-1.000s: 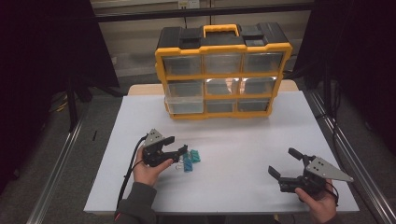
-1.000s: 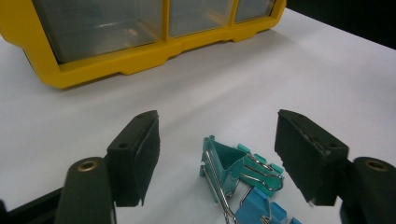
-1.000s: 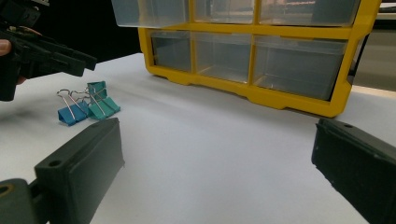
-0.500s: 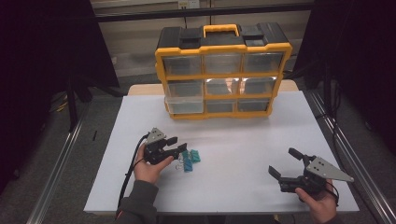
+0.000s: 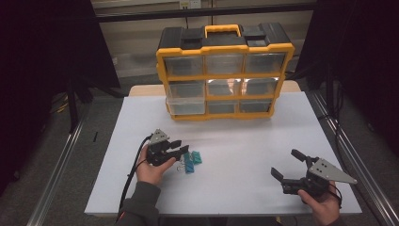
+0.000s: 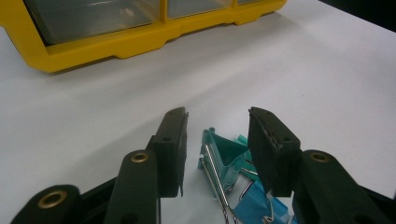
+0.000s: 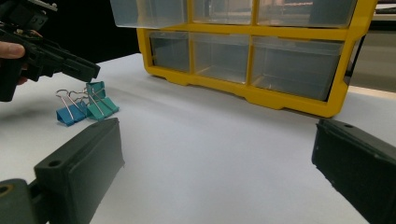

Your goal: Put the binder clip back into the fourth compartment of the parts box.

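Two binder clips lie together on the white table (image 5: 244,141): a teal one (image 6: 224,154) and a blue one (image 6: 257,205). My left gripper (image 6: 218,116) hovers low over them with the teal clip (image 5: 196,157) between its jaws. The jaws have just been closing; a gap still shows on each side of the clip, so the pads are not pressing on it. The blue clip (image 5: 189,165) lies just in front. My right gripper (image 5: 285,163) rests near the front right edge, wide open and empty. From it I see both clips (image 7: 88,108) beneath the left gripper (image 7: 60,60).
A yellow organiser box (image 5: 225,70) with clear drawers and a black top stands at the back of the table. Its lower left drawer (image 5: 186,106) is pulled out a little. Bare white table surface lies between the two hands. Metal rails run along both sides.
The left gripper's jaws have drawn closer together around the teal clip. Both hands have stayed where they were, and the clips have not moved.
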{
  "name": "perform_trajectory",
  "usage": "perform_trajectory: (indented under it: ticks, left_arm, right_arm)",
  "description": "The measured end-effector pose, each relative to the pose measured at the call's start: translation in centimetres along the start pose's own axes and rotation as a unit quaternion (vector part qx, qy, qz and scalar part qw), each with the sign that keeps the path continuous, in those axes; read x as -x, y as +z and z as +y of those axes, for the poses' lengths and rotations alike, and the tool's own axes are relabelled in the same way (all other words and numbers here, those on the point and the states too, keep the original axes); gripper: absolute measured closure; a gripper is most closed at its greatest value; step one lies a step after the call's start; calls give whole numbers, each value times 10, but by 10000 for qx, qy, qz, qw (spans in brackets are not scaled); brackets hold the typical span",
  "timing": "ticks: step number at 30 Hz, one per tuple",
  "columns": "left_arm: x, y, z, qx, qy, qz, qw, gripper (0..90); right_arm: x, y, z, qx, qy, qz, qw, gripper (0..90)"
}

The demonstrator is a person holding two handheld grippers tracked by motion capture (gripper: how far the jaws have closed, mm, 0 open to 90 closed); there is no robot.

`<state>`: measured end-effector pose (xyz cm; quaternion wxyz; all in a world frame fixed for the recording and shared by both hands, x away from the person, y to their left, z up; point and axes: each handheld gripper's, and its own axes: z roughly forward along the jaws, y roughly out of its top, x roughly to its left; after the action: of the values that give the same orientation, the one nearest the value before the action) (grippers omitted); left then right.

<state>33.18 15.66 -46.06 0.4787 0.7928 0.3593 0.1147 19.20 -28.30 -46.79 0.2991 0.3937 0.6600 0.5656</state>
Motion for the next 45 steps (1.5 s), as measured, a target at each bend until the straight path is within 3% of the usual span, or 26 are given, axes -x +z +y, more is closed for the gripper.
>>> perform_trajectory:
  ticks: [7,20,23,27,31,36,40,45]
  left_arm:
    - [1,2,-1,-94,2,-86,9999,577]
    - [-2,0,-3,-174,-25,-51,9998,644]
    - [-3,-2,-5,-242,40,-44,9997,644]
    - [-2,-1,-12,-265,-30,-89,9996,646]
    - [-3,-2,-18,-476,39,-95,9988,664]
    - [-2,-1,-20,-459,-9,-116,9989,740]
    - [-3,1,-23,-617,113,-78,9980,784]
    - [-5,2,-26,-629,12,-173,9979,861]
  right_arm:
    - [0,0,0,-18,-10,10,10000,12]
    - [0,-1,0,20,-1,11,10000,12]
    - [0,-1,0,29,13,1,10000,12]
    - [0,-1,0,17,6,9,10000,12]
    - [-1,-1,0,11,-2,7,10000,12]
    - [0,-1,0,36,26,-16,10000,12]
    - [0,-1,1,26,-3,6,10000,12]
    - [0,-1,1,20,-13,53,10000,12]
